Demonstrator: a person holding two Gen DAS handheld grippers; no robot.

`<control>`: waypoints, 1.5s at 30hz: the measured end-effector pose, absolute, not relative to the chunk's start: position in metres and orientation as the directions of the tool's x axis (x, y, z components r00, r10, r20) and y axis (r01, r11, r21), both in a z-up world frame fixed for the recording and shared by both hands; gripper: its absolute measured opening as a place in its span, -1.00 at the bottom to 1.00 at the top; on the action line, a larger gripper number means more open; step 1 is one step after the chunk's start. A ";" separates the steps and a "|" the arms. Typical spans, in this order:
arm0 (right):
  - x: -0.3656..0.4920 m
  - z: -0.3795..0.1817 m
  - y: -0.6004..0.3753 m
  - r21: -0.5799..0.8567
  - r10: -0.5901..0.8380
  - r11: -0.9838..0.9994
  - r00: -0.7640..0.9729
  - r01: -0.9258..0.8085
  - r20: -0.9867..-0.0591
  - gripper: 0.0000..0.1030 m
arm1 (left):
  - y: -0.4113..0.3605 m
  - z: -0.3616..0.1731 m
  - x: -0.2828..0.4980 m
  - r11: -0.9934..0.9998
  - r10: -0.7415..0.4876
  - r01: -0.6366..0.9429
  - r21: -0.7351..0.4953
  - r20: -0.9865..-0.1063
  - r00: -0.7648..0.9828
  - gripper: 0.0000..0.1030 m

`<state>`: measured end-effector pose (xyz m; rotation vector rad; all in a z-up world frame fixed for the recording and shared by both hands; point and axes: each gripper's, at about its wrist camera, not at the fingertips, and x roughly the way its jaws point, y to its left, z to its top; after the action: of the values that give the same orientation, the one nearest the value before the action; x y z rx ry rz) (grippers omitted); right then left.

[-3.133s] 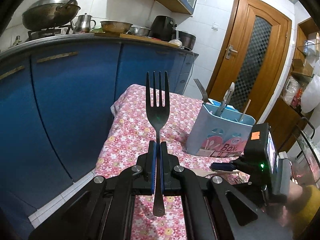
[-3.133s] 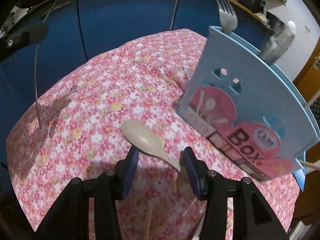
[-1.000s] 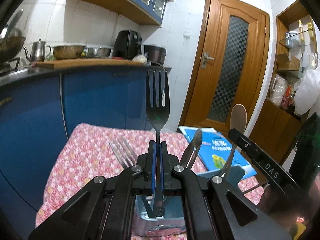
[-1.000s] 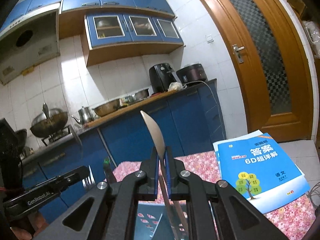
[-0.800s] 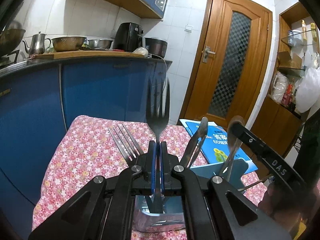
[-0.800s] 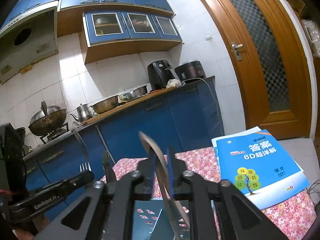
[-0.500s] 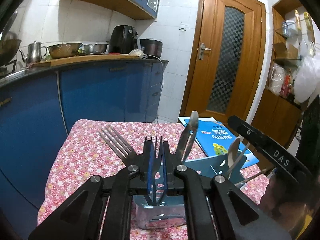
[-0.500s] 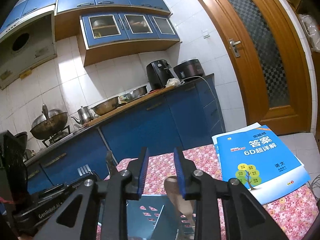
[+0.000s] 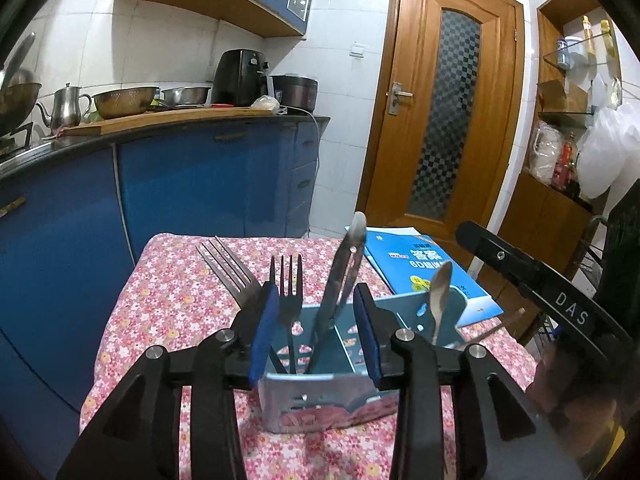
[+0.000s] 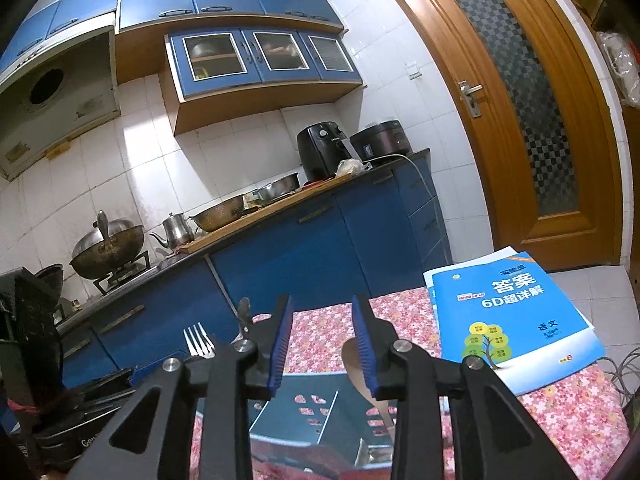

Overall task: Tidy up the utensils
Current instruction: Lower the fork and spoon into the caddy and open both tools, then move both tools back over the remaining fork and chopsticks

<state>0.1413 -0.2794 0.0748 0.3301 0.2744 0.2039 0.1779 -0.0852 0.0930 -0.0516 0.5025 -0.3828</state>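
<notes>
Black fork (image 9: pixel 287 300) and spoon (image 10: pixel 362 376) now stand released in the caddy (image 9: pixel 404 308); both hand-held grippers gape wide.

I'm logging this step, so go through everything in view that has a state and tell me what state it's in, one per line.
left gripper: open, holding nothing
right gripper: open, holding nothing
black fork: upright in the caddy, tines up
silver fork: leaning in the caddy, tines up
beige spoon: standing in the caddy, bowl up
utensil caddy: upright on the table
door: closed
booklet: closed, lying flat
</notes>
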 end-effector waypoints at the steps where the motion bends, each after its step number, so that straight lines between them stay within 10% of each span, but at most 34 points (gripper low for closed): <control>1: 0.137 0.076 -0.280 0.344 0.242 0.927 0.942 -0.153 -0.232 -0.34 | -0.085 0.094 0.175 0.928 -0.370 0.346 -0.139 -0.460 0.807 -0.22; 45: -0.009 0.014 -0.289 0.325 0.185 0.945 0.768 0.031 -0.613 -0.33 | -0.072 0.046 0.052 0.922 -0.354 0.366 -0.129 -0.669 0.654 -0.16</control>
<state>-0.0095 -0.2887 0.0140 0.3287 0.6937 0.0852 0.0520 -0.0723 0.0463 0.0180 0.7552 -0.4083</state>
